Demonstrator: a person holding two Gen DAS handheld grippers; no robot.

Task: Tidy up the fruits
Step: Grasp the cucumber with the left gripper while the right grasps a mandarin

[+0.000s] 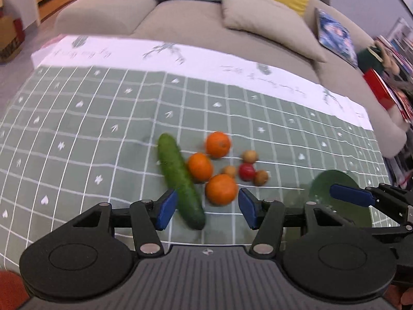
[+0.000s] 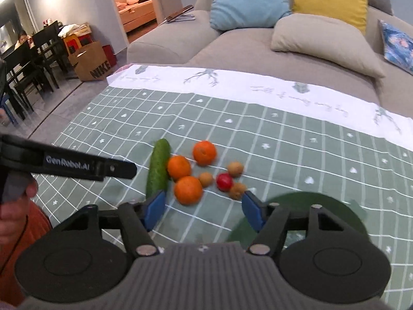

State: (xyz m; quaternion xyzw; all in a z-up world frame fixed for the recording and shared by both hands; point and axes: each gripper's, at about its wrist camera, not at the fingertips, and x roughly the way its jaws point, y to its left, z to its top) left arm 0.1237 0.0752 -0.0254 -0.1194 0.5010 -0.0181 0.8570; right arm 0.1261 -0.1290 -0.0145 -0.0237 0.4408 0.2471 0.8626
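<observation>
Both grippers spread wide and empty above fruit on a green checked tablecloth (image 1: 77, 118).

Left to right across the cloth's middle: a cucumber (image 1: 180, 180) lying lengthwise, near end toward the front edge; touching its right flank, a middle orange (image 1: 200, 167); behind that, a far orange (image 1: 217, 144); in front, a near orange (image 1: 221, 189). Next, three small brown fruits (image 1: 249, 156) ringing a small red fruit (image 1: 246, 171), all close together. Nearer the right edge, a green plate (image 1: 340, 199), bare of fruit. Left gripper (image 1: 207, 208) hovering over the cucumber's near end and the near orange, pads unclenched. Right gripper (image 2: 204, 210) over the plate's left rim, likewise released, holding nothing.
</observation>
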